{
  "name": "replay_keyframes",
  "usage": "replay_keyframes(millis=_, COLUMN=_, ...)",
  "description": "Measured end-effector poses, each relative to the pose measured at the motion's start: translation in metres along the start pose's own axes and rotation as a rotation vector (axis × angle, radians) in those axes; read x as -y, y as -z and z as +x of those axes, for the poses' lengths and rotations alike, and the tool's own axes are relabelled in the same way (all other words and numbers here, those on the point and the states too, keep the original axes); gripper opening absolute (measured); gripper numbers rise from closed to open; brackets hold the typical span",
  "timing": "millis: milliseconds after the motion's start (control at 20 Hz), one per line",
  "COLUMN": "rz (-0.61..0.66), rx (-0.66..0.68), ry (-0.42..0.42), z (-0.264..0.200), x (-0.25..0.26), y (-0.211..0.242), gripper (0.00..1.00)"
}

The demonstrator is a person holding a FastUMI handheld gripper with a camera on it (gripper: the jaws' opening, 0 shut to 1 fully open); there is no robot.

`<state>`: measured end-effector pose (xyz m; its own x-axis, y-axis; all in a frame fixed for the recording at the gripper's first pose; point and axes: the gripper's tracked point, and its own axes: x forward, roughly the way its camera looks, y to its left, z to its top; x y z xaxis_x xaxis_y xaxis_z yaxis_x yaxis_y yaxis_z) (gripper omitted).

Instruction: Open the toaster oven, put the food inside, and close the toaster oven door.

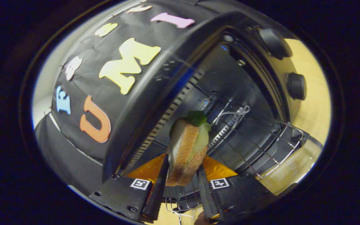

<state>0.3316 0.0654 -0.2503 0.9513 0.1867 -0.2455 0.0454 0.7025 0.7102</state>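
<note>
The gripper [183, 175] pinches a toasted sandwich with green lettuce filling [187, 150] between both fingers, holding it at the mouth of the open black toaster oven [173, 62]; beyond it, the oven's wire rack [252, 137] sits partly drawn out above the pale wooden tabletop [311, 106]

The hand-held gripper [183, 170] is rolled sideways, its two fingers [159, 184] nearly closed, both pressing the sandwich [186, 150].
</note>
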Motion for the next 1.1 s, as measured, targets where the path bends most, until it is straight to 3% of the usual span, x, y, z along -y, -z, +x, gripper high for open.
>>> replay_keyframes(millis=150, rz=-0.189, rx=-0.012, ry=0.009, z=-0.003, x=-0.005, y=0.01, gripper=0.84)
replay_keyframes(millis=350, rz=-0.379, rx=-0.051, ry=0.102, z=-0.008, x=0.006, y=0.014, gripper=0.95)
replay_keyframes(millis=550, rz=-0.538, rx=-0.131, ry=0.124, z=-0.01, x=0.005, y=0.021, gripper=0.98)
replay_keyframes(millis=750, rz=-0.584, rx=-0.192, ry=0.124, z=-0.015, x=0.003, y=0.034, gripper=0.98)
replay_keyframes(millis=950, rz=-0.786, rx=-0.292, ry=0.199, z=-0.033, x=0.009, y=0.05, gripper=0.98)
replay_keyframes(millis=1100, rz=-0.838, rx=-0.325, ry=0.236, z=-0.042, x=0.018, y=0.055, gripper=0.98)
